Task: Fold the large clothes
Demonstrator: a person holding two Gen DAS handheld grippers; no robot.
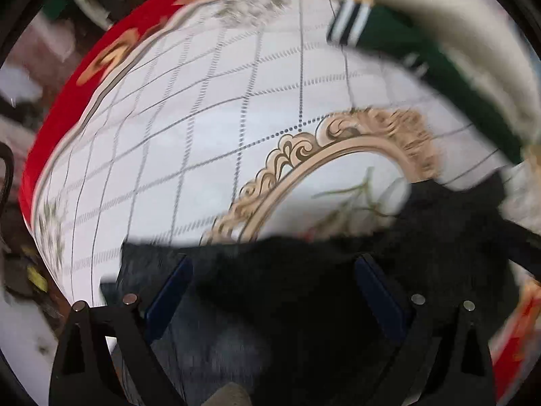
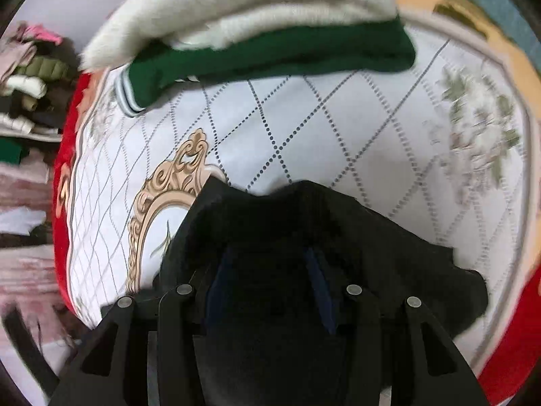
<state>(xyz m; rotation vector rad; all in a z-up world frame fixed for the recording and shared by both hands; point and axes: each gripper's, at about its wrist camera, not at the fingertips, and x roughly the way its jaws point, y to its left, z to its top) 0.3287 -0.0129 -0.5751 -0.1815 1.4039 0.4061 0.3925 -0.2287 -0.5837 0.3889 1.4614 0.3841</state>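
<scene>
Black garment point(image 2: 304, 237) fabric bunches between my right gripper point(image 2: 270, 291) fingers, seemingly clenched on it; my left gripper point(image 1: 274, 287) spreads wide over its edge point(image 1: 304, 270) on the quilted bedspread point(image 1: 203, 135), near folded green point(image 2: 270, 54) and white point(image 2: 236, 3) clothes.

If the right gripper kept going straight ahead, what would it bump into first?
The black garment, which already lies bunched around the right gripper. Past that comes bare patterned bedspread, then probably the folded green garment under the white fluffy one, though depth is hard to judge.
</scene>
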